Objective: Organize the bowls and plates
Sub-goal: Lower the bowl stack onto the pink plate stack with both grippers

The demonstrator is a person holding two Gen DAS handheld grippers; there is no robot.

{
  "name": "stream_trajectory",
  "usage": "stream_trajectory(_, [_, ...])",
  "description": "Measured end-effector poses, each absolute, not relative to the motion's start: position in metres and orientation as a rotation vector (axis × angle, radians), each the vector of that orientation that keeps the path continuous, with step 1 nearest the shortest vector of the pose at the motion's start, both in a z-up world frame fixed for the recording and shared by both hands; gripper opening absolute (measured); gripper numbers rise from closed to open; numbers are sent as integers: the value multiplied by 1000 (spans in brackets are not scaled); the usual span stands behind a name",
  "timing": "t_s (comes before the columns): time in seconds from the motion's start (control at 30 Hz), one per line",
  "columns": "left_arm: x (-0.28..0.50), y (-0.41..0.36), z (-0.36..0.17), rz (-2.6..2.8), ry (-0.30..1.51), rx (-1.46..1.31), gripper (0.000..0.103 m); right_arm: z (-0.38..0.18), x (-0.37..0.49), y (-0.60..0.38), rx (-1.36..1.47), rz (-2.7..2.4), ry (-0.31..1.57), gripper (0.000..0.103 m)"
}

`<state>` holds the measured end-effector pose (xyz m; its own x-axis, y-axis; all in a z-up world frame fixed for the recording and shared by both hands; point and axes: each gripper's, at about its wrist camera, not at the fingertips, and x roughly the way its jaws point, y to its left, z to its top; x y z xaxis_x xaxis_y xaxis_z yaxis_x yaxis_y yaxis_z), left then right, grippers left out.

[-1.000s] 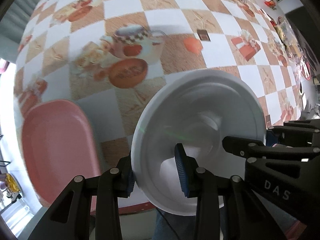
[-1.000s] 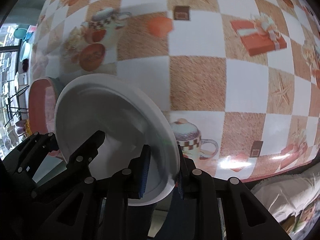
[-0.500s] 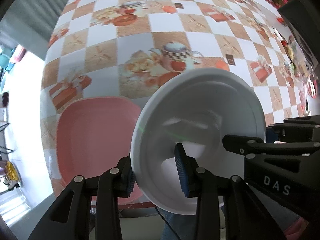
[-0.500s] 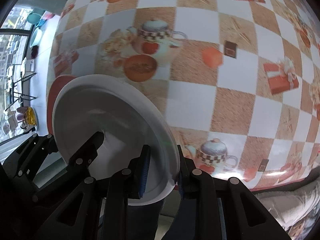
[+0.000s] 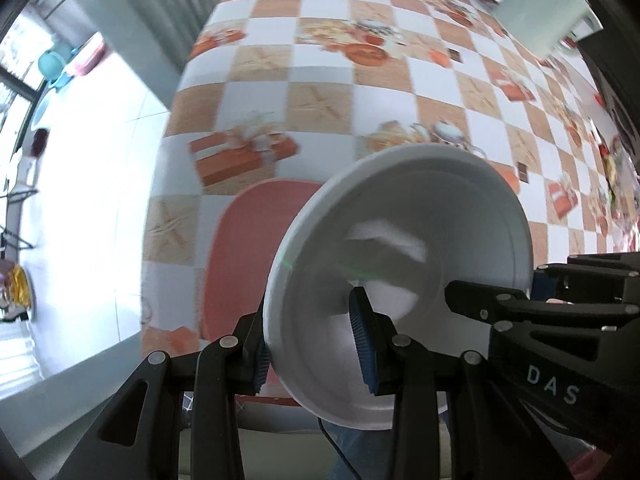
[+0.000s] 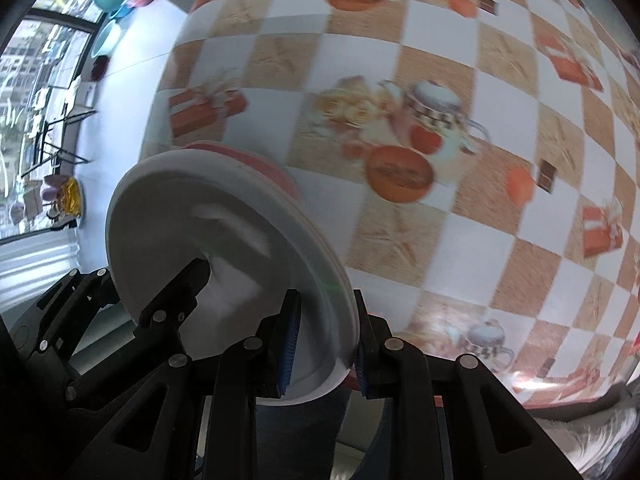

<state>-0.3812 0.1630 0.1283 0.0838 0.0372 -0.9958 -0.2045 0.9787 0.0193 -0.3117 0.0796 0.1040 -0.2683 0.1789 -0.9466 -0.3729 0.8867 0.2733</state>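
Observation:
A white plate (image 5: 404, 264) hangs above the table, gripped at opposite rims by both grippers. My left gripper (image 5: 314, 350) is shut on its near-left rim, one blue pad inside the dish and one behind. My right gripper (image 6: 322, 340) is shut on the plate's (image 6: 208, 248) right rim. Below and left of the white plate lies a pink plate (image 5: 248, 256) on the checked tablecloth, near the table's left corner. In the right wrist view only the pink plate's (image 6: 268, 168) far edge shows above the white rim.
The checked tablecloth (image 5: 320, 92) with teapot and gift prints covers the table. A pale green container (image 5: 536, 12) stands at the far right. The table's left edge drops to a white tiled floor (image 5: 80, 184). Teal bowls (image 6: 108, 4) sit on the floor far off.
Both grippers have carried the white plate leftward and a little up over the table. The pink plate now lies more directly beneath it, and the table's left edge has come into view.

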Motion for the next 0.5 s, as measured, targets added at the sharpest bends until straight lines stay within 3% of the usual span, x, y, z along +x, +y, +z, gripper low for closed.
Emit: stream_trajectory(0.5, [-398,203,117,279,1493,-210,38,86,-323,119,-216,598,1789,26])
